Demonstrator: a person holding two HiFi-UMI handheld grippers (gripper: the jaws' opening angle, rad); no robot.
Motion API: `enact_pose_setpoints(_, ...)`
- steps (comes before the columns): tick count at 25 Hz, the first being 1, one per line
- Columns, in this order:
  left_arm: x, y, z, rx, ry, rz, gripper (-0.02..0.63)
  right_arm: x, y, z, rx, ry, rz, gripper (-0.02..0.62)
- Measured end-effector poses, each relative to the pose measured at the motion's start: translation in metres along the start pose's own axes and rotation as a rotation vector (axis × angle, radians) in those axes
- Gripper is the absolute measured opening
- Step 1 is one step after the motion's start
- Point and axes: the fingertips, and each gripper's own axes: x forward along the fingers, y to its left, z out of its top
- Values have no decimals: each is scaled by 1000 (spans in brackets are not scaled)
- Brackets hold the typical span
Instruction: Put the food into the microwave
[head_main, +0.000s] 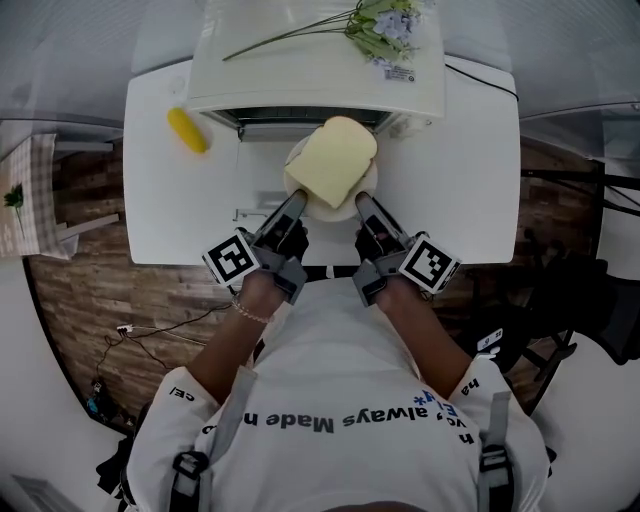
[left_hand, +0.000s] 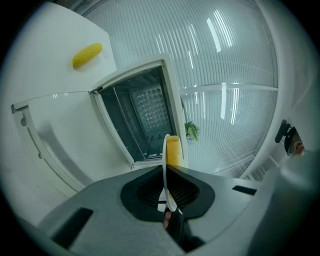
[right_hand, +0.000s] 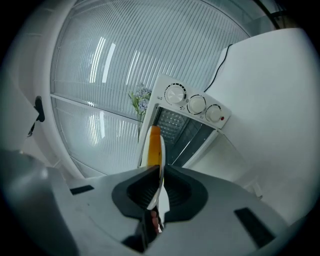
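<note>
A slice of pale yellow bread (head_main: 333, 158) lies on a white plate (head_main: 336, 211), held just in front of the microwave's (head_main: 320, 70) open mouth. My left gripper (head_main: 297, 199) is shut on the plate's near-left rim, and my right gripper (head_main: 362, 201) is shut on its near-right rim. In the left gripper view the plate (left_hand: 165, 175) shows edge-on between the jaws of the left gripper (left_hand: 165, 167), with the bread (left_hand: 173, 150) on top and the dark oven cavity (left_hand: 140, 117) beyond. The right gripper view shows the same plate (right_hand: 161, 186), bread (right_hand: 154, 145) and right gripper (right_hand: 159, 170).
The microwave door (left_hand: 65, 135) is folded down flat over the white table (head_main: 160, 210) under the plate. A yellow corn cob (head_main: 187, 129) lies on the table at the left. A flower sprig (head_main: 385, 25) rests on the microwave's top. Control knobs (right_hand: 196, 104) sit on its right side.
</note>
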Motion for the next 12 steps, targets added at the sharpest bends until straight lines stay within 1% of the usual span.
enact_pose_setpoints(4,6,28,6,16,17,23,20,15,-22,-3,2,9,-23,25)
enact_pose_setpoints(7,13,41,9,-2,21,21,20,24,-37,-5,1,15,-42,25)
enact_pose_setpoints(11,19,60,17,12,31,30,20,37,-53,-6,4,15,-68,25)
enact_pose_setpoints(12,23,67,21,5,32,29,20,44,-60,-5,6,16,-76,25)
